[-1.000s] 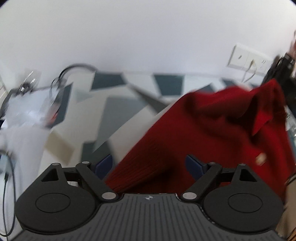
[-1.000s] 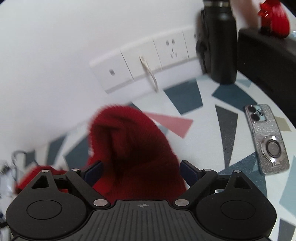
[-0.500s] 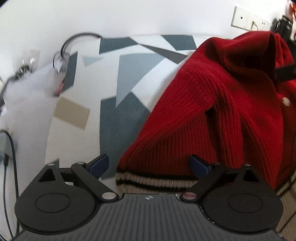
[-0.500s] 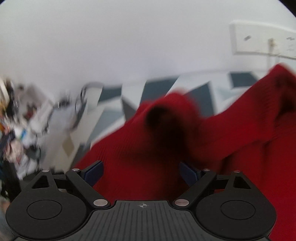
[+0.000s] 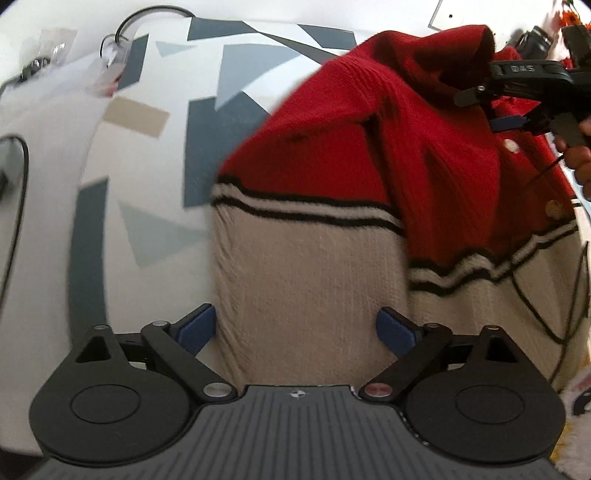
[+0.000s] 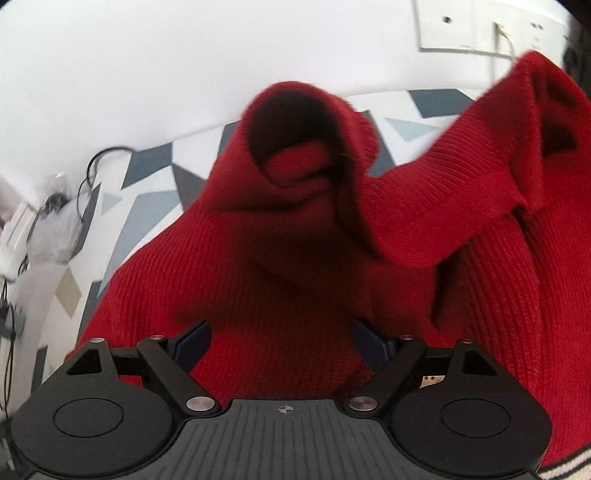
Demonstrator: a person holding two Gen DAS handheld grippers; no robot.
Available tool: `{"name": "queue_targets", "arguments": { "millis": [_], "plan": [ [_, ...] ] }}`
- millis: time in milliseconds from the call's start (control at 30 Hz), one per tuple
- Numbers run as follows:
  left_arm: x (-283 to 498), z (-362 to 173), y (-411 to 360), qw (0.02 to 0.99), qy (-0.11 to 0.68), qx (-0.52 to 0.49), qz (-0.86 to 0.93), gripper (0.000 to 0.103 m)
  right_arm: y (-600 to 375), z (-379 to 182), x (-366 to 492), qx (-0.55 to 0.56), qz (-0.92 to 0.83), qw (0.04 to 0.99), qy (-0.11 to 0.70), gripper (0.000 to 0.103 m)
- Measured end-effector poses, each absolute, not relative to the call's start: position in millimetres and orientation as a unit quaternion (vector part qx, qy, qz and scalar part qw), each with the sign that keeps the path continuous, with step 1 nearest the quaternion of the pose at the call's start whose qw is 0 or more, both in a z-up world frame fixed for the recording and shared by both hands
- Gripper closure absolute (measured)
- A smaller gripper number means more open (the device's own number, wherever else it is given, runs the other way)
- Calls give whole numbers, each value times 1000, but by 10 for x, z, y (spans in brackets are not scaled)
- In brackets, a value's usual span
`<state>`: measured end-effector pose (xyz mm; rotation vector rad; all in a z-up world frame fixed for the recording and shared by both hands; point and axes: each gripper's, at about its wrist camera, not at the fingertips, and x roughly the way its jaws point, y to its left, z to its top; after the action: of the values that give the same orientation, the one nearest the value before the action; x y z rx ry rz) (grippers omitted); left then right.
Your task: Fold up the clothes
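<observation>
A knit cardigan, red on top and beige below with black stripes [image 5: 314,266], lies on a white table with a grey and blue pattern [image 5: 122,155]. My left gripper [image 5: 297,330] is open, its blue pads on either side of the beige hem. My right gripper [image 6: 280,341] shows in the left wrist view [image 5: 524,92] at the upper right, holding a red sleeve [image 6: 295,206] up off the table. In the right wrist view its blue pads stand wide apart with the thick red knit bunched between them.
A black cable loop [image 5: 155,14] and clear plastic bags [image 5: 107,70] lie at the far left of the table. A white wall socket plate [image 6: 469,26] is on the wall behind. A thin black cable [image 5: 535,295] trails over the cardigan's right side.
My left gripper has drawn back from the red part to the beige hem. My right gripper has carried the red sleeve up and over the cardigan's body.
</observation>
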<state>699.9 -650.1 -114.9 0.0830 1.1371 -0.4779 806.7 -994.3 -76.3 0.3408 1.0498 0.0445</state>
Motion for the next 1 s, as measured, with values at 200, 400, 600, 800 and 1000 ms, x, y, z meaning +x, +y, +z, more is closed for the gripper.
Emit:
{"name": "queue_targets", "arguments": {
  "millis": [200, 400, 600, 800, 1000],
  "plan": [
    [6923, -1043, -6563, 814, 542, -7, -210, 72, -10065, -743, 8010, 192, 9, 849, 493, 21],
    [6786, -797, -6673, 857, 504, 18, -107, 78, -10216, -749, 8019, 209, 22, 844, 494, 21],
    [6696, -83, -6293, 916, 397, -9, 54, 80, -10264, -671, 8101, 217, 67, 846, 483, 21],
    [6417, 620, -6113, 943, 287, -25, 165, 80, -10090, -526, 8145, 218, 129, 843, 474, 21],
    [6304, 640, -6117, 935, 299, -13, 187, 80, -9995, -513, 8222, 195, 166, 841, 477, 21]
  ]
}}
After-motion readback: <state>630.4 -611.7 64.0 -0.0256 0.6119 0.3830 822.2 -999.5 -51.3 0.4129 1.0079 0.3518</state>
